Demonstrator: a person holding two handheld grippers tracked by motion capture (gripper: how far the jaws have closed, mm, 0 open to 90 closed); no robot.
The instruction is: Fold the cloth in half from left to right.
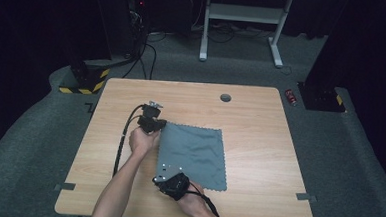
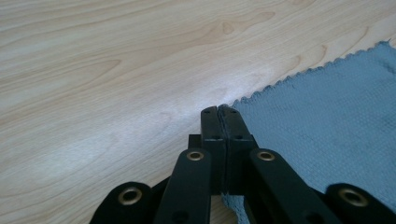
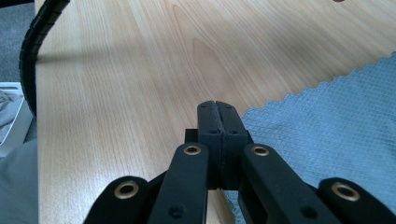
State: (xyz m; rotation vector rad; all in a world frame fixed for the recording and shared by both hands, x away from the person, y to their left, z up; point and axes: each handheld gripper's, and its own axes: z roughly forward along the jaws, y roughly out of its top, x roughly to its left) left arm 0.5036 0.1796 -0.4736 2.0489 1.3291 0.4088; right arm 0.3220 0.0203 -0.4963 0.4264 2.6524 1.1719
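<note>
- On the bench (image 1: 261,112), the grey cloth (image 1: 196,156) lies flat, left of centre.
- Your left gripper (image 2: 219,110) pinches its far-left corner; your right gripper (image 3: 218,105) pinches the near-left one.
- Lift unevenly and, I judge, a corner slips free or the fold skews.

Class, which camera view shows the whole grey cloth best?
The high view: the grey cloth lies flat on the table with all four edges visible. The left gripper view gives one zigzag edge and a corner at its shut claw. The right gripper view gives another corner beside its shut claw.
</note>
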